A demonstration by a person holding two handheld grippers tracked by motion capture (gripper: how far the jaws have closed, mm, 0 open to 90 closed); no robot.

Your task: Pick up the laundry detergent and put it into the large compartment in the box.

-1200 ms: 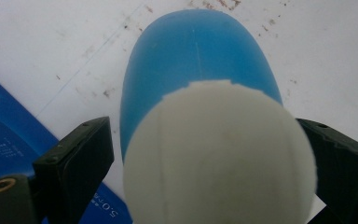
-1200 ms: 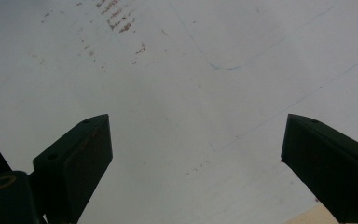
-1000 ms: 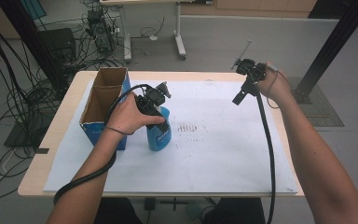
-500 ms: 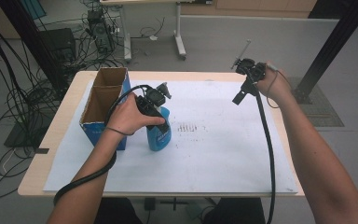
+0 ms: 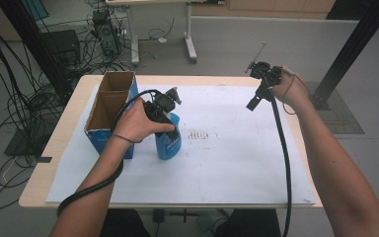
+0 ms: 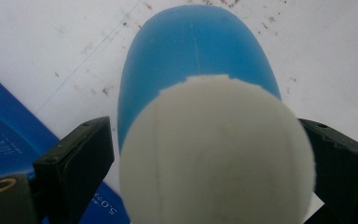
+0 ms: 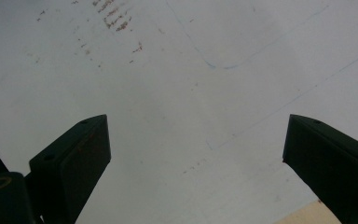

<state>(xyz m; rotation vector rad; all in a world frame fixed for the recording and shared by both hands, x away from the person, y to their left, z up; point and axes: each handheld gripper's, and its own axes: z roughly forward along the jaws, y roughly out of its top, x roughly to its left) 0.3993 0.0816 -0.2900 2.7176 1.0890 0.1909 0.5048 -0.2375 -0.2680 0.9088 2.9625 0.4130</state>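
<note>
While the earlier high views and this one match almost line for line, nothing has shifted: left claw (image 5: 170, 126) stays over the bottle (image 5: 169, 143), right claw (image 5: 254, 101) stays raised at the far right of the counter (image 5: 69, 123). My reading: a pause at the grasp, lift not yet begun.

Bottle: blue, white cap, upright on the white sheet (image 5: 237, 158), left of centre, just right of the box (image 5: 109, 111) and very close to it; contact or gap, cannot tell. Box is open-topped cardboard with blue sides, two compartments, both apparently empty.

Left gripper view: looks straight down on the cap (image 6: 216, 154). Jaws stand either side of it, the right jaw against the cap, the left at its edge; firm clamp or light touch, cannot tell. The high view hides this under the hand (image 5: 135, 123).

Right gripper view: jaws wide apart, nothing between them, only stained sheet below and a sliver of counter edge at the near corner. The high view gives what the gripper cameras lack: the two claws well apart, and the box beside the bottle.
</note>
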